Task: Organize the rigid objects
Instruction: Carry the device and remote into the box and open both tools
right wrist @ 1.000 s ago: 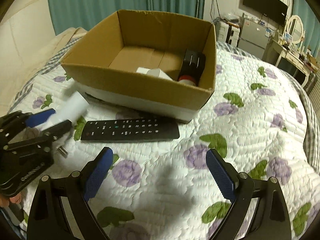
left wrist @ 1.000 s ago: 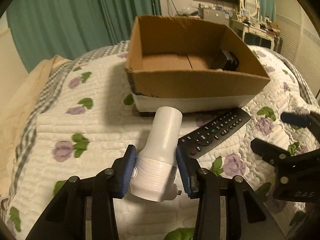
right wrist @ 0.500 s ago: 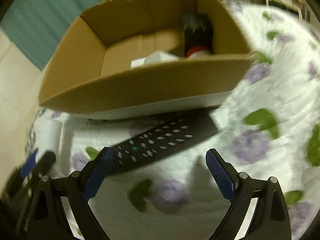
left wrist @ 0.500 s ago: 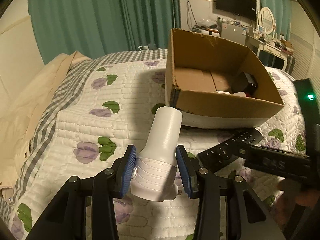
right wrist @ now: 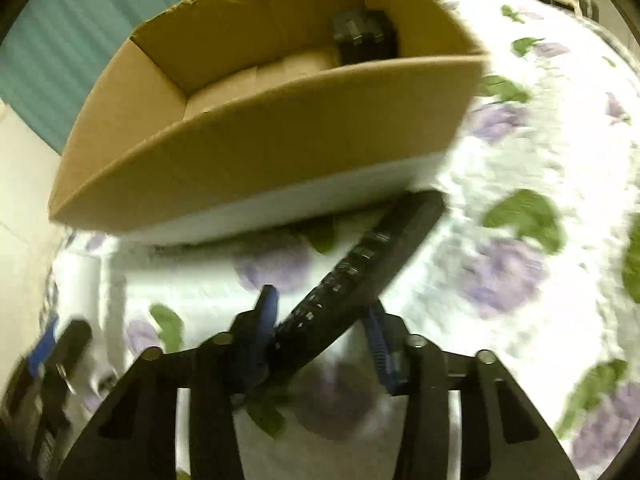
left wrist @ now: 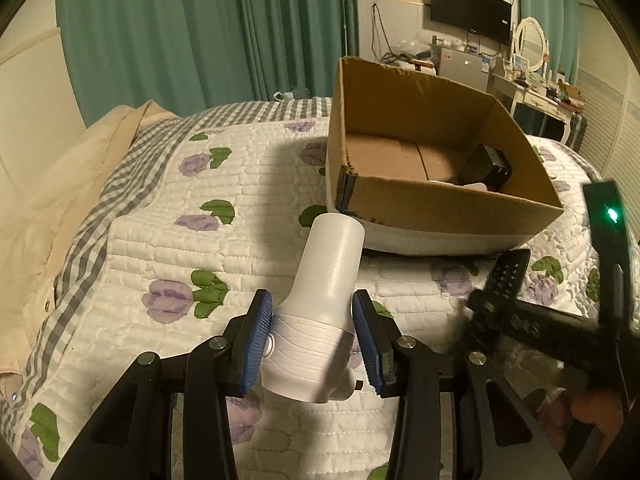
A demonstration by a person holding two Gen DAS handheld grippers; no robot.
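Jaws of the right gripper (right wrist: 320,332), wide apart a second ago, are closing on the black remote control (right wrist: 360,268) beside the cardboard box (right wrist: 256,140). The left gripper (left wrist: 312,344) stays clamped on the white plastic device (left wrist: 320,316), so both items look ready for boxing.

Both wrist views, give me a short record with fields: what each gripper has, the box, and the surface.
left gripper: clamped on a white plastic device, held above the quilt
right gripper: fingers closing around a black remote control
cardboard box: open, on the bed, a black object inside
surface: white floral quilt
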